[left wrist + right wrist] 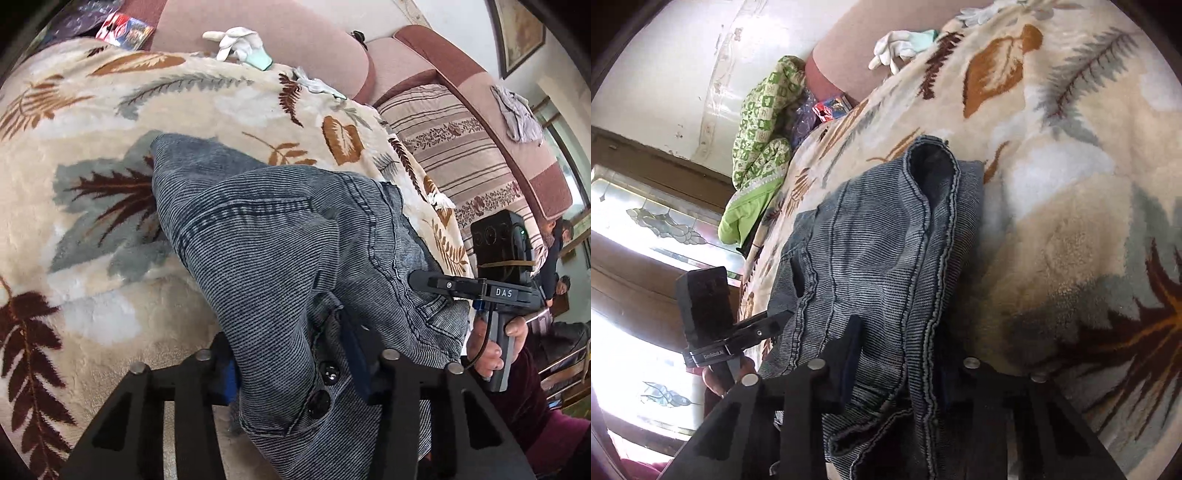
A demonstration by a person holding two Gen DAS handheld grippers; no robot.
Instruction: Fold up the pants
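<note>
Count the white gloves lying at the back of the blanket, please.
2. One white glove lies at the blanket's far edge against the sofa back; a second glove lies right of it. Others may be hidden.

Between the black gripper fingers [395, 369] hang faded blue-grey ribbed pants [295, 258], beyond them a cream blanket [92, 110] patterned with brown, rust and grey-blue leaves, and farther off white gloves [236, 42].

Home living room: pink sofa [266, 33] under leaf-print fleece blanket [92, 229], striped cushion [450, 140], framed picture [517, 33], stained-glass window [661, 221].
</note>
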